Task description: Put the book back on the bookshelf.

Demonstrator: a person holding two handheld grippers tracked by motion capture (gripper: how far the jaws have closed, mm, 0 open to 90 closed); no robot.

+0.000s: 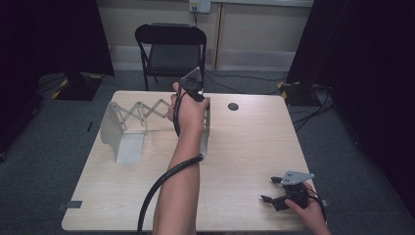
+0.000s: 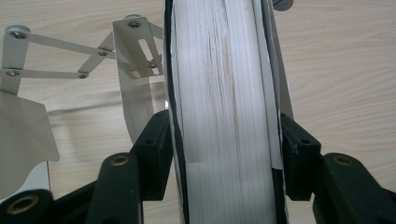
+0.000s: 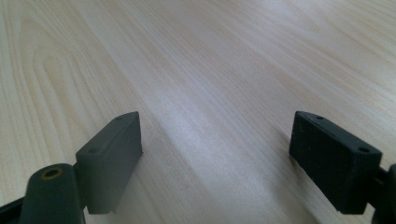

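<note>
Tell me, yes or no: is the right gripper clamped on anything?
No. In the right gripper view the right gripper stands with its jaws wide apart over the bare wooden table.

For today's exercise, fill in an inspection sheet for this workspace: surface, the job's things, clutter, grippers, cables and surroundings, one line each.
Surface: pale wooden table, with a small dark round hole near its far edge.
Job's things: thick book with white pages and dark cover, held on edge; silver metal expanding book rack with scissor links, stretched open on the table's left half.
Clutter: nothing seen.
Grippers: left gripper clamped on the book at the rack's right end plate; right gripper open, low over the table's near right corner.
Cables: black cable trailing along the left forearm; more on the floor.
Surroundings: black folding chair, grey carpet, black curtains.
</note>
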